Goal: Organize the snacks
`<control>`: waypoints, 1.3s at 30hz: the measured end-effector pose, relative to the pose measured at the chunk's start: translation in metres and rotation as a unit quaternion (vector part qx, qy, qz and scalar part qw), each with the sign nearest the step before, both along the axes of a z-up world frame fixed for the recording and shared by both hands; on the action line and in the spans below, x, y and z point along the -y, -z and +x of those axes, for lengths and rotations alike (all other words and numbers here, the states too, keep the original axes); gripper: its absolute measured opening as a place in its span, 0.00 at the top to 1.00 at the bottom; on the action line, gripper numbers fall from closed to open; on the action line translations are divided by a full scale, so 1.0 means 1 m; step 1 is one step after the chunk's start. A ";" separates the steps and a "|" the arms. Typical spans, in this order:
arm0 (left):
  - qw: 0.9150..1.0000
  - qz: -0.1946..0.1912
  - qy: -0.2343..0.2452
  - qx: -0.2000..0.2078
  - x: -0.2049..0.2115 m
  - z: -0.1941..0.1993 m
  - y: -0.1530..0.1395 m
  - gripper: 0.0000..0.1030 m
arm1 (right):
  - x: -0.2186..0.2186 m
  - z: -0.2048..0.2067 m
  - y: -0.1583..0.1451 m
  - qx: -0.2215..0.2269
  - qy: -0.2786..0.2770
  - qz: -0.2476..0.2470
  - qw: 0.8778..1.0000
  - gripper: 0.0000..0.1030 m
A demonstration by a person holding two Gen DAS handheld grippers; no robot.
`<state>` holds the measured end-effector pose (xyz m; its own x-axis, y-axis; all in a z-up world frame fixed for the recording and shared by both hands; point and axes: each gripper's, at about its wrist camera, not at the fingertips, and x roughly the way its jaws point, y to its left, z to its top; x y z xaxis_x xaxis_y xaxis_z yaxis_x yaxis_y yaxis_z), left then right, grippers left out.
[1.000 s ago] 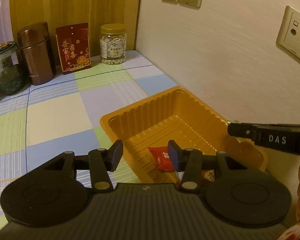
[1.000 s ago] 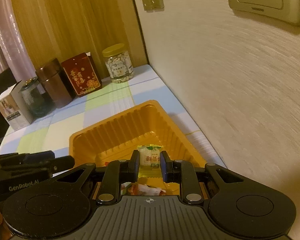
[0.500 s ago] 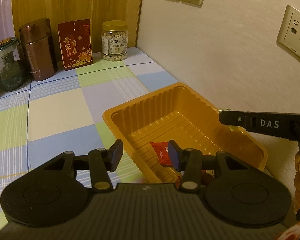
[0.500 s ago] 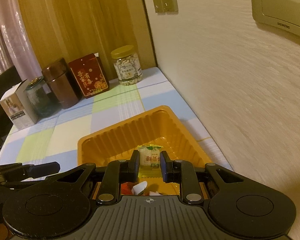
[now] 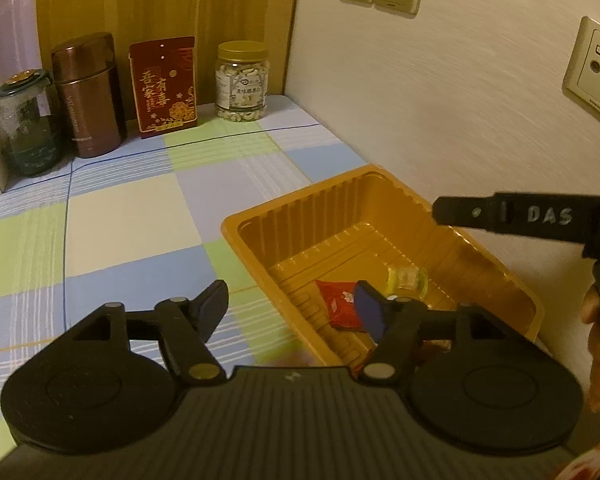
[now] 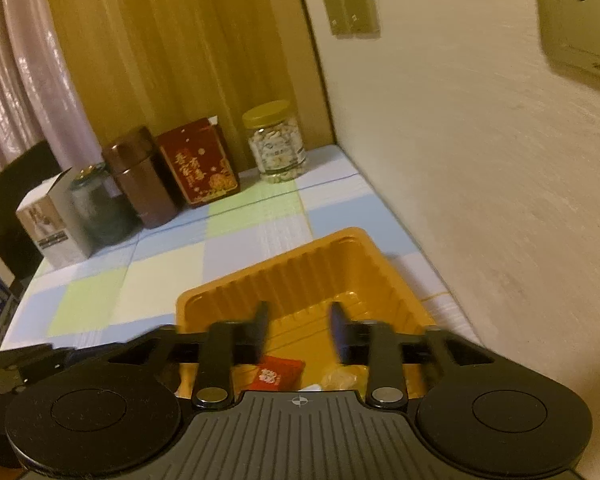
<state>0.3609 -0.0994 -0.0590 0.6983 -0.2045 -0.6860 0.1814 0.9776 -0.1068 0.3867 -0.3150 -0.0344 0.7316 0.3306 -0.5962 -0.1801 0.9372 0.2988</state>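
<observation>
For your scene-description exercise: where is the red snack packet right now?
In the left wrist view, the red snack packet lies on the floor of the orange tray, near its front end, just left of a yellowish packet.

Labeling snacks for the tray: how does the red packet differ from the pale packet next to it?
The red packet is opaque red with a white mark; the pale packet is yellowish and looks translucent. In the left wrist view the red packet lies nearer the tray's left wall, the pale one further right. Both lie loose on the tray floor; neither is gripped.
</observation>
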 end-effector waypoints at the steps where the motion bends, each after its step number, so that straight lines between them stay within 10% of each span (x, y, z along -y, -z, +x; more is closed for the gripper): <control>1: 1.000 0.001 -0.002 0.000 -0.001 -0.001 0.000 0.34 | 0.002 -0.001 0.000 -0.002 0.004 0.003 1.000 0.53; 22: 0.999 -0.038 -0.036 0.002 -0.019 -0.079 -0.038 0.04 | 0.027 -0.081 -0.029 -0.026 0.044 0.007 0.999 0.40; 39: 0.997 -0.042 -0.065 0.026 -0.025 -0.185 -0.070 0.00 | 0.022 -0.198 -0.054 -0.031 0.053 -0.010 0.998 0.19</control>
<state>0.1760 -0.0740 0.0106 0.7568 -0.1660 -0.6323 0.0617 0.9810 -0.1837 0.1885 -0.3366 0.0200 0.7232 0.2416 -0.6470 -0.0615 0.9556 0.2881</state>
